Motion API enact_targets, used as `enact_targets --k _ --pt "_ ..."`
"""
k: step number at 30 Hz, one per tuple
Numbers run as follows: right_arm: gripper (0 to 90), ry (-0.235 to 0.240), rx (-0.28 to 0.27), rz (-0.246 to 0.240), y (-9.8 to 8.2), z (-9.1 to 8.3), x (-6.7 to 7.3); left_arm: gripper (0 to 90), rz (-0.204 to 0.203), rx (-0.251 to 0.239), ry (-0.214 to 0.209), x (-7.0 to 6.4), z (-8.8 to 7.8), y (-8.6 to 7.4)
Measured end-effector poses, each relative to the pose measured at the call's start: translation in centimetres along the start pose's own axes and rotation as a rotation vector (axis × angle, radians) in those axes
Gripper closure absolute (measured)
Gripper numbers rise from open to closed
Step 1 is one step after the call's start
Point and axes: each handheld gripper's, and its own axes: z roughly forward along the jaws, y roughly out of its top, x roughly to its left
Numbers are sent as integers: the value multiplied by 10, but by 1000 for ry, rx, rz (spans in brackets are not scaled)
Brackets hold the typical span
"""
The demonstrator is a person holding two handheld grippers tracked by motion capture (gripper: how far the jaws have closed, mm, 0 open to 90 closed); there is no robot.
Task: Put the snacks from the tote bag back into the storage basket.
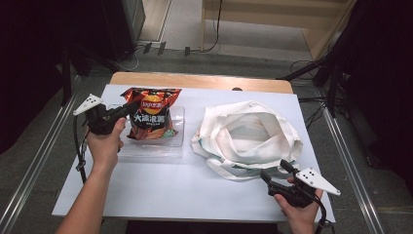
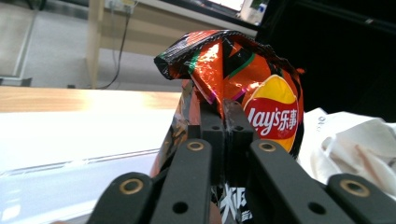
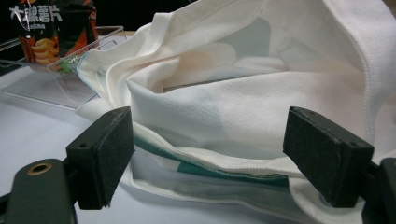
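Currently the left gripper (image 1: 127, 108) is clamped on the chip bag (image 1: 152, 113), jaws pressed together on the bag's left edge just below its crumpled top seal, as the left gripper view shows. That bag stands upright in a clear tray (image 1: 176, 141); its lower edge sits inside the tray walls, and whether it touches the tray floor cannot be told from here. Left of this gripper lies open white table (image 1: 160, 190), then the table's left edge close by. Beyond the bag the wooden far edge (image 1: 195, 80) runs bare.

The right gripper (image 1: 275, 172) stands with jaws apart, nothing between the pads. Directly ahead of it lies the tote (image 1: 246, 136), mouth open and facing up; the near rim, with a green stripe under it, sits just beyond the pads in the right gripper view. Tote and tray lie near each other, with a narrow strip of table between. Behind this gripper the table's near edge is close; to its left is a broad open stretch of table.
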Motion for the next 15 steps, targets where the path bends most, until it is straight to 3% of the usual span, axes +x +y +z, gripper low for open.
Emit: enact_targets --k 5,8,9,11,13,15 --pt "173 -2 -1 0 0 1 0 790 12 9 56 0 0 0" --pt "173 -5 -3 -3 0 0 -1 616 20 25 101 -2 1 -1" --pt "173 -6 -4 -3 0 0 -1 492 27 30 123 -4 1 -1" --pt "173 -5 -3 0 0 -1 -1 447 27 38 136 -5 1 -1" --pt "172 -5 -5 1 0 -1 -2 281 27 55 160 -7 1 -2" --pt "172 -4 -8 3 0 -1 -2 244 32 63 174 -8 -1 -4"
